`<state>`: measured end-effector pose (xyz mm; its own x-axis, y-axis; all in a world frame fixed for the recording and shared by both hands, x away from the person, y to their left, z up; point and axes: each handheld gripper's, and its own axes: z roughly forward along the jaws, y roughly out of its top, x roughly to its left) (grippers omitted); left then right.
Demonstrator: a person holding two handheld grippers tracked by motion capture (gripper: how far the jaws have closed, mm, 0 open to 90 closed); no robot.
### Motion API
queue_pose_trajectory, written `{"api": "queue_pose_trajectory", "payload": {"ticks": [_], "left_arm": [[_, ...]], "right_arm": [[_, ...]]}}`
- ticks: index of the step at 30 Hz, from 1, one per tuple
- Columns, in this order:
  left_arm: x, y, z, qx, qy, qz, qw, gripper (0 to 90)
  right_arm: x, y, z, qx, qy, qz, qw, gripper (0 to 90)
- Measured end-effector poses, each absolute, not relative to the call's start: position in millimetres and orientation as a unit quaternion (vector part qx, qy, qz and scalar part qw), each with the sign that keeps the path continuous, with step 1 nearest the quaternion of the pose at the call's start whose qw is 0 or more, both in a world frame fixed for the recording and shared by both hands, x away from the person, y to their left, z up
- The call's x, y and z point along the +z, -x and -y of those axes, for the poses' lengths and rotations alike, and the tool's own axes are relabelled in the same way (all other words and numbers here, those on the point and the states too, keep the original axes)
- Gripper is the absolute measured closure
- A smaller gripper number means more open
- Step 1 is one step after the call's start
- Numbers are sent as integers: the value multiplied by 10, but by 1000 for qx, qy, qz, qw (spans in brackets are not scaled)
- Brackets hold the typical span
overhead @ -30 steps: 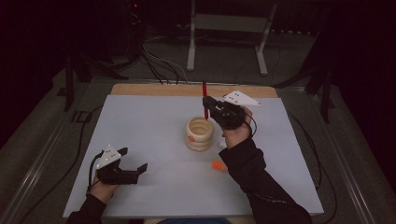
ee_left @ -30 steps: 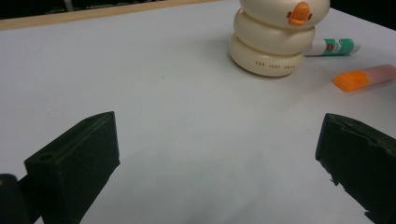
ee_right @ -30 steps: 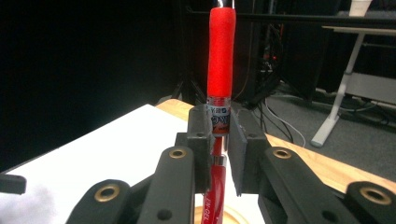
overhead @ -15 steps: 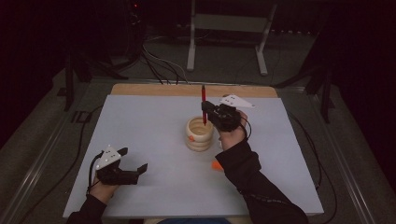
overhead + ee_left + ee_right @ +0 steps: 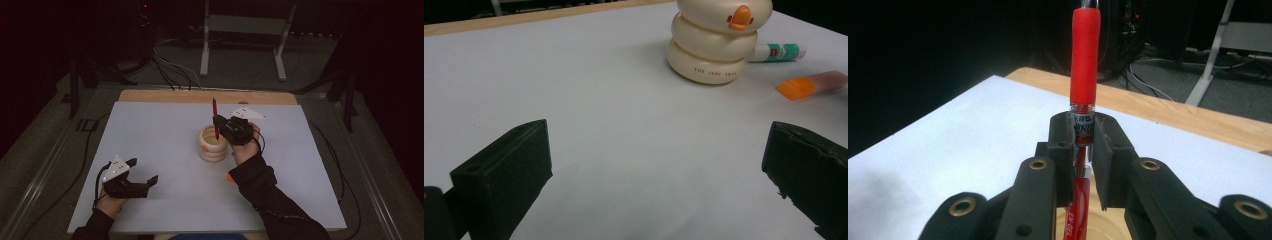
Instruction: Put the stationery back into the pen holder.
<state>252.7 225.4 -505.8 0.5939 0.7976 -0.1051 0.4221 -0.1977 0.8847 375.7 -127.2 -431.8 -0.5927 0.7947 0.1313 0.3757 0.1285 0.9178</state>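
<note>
My right gripper [image 5: 218, 126] clamps a red pen [image 5: 215, 116] upright over the cream holder [image 5: 212, 144], centre table. I should lower it plumb into the mouth. My left gripper [image 5: 142, 172], at seven o'clock, gapes empty.

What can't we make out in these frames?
- Red pen: top end cut off by the upper edge of the right gripper view; lower end hidden behind the right claw.
- Cream holder: inside too dark in the high view.
- Orange-capped marker: mostly hidden by the sleeve in the high view.
- Glue stick: label too small.
</note>
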Motion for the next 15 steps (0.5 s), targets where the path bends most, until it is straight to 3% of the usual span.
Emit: {"api": "queue_pose_trajectory", "payload": {"ticks": [15], "left_arm": [[-5072,-2531,-2232,187,-756,-398,484,3]], "right_arm": [[-4452,-3764,1235,504,-419,-736,173,794]]}}
